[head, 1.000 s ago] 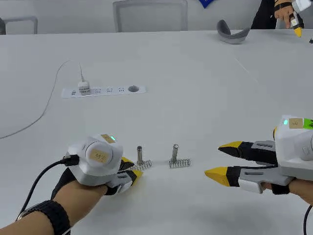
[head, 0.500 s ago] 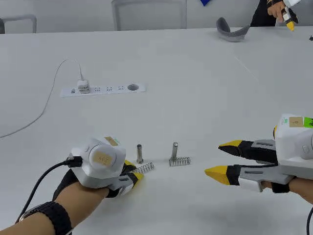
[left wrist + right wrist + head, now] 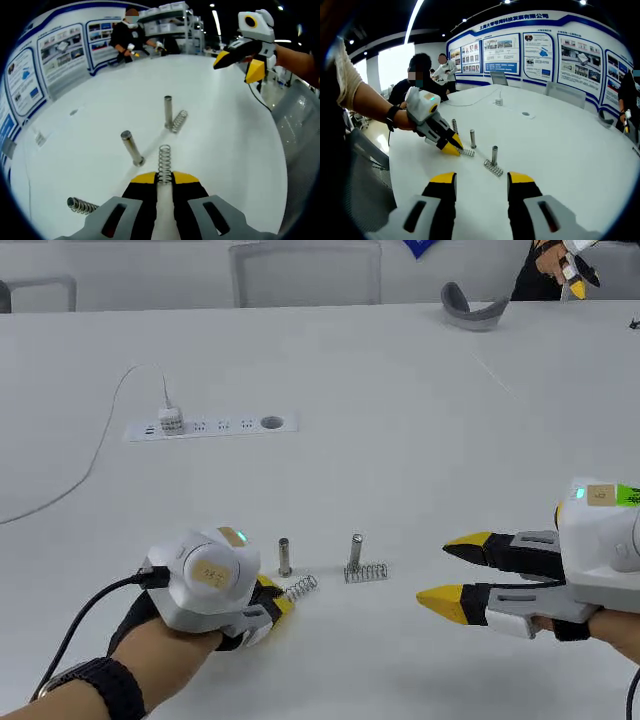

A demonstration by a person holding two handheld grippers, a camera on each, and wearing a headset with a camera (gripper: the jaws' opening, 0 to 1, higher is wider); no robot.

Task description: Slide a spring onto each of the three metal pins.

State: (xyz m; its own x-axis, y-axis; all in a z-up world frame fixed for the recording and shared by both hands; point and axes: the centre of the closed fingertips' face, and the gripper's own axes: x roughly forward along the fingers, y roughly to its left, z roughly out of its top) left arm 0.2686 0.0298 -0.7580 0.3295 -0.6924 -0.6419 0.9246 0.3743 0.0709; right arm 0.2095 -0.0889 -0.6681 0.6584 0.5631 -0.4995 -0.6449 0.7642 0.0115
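Lower left of frame: your left gripper [image 3: 275,600] is clamped on a spring [image 3: 301,587], just beside one upright pin [image 3: 284,556]. Lower right, your right gripper [image 3: 435,570] gapes empty; a second spring [image 3: 365,572] lies on the worktop [image 3: 400,440] against the other pin [image 3: 356,551].

We read this as an office-style lab or demo hall. A long white tabletop [image 3: 420,410] runs across the head view, with a white power strip [image 3: 210,426] left of centre and a grey chair back [image 3: 305,270] at top centre. In the right gripper view, blue-and-white poster panels [image 3: 540,47] line the upper wall and there's a ceiling strip light [image 3: 415,17] upper left. In the left gripper view, metal storage racks [image 3: 175,20] stand at top centre, with a person in dark clothes [image 3: 127,35] at the far table edge.
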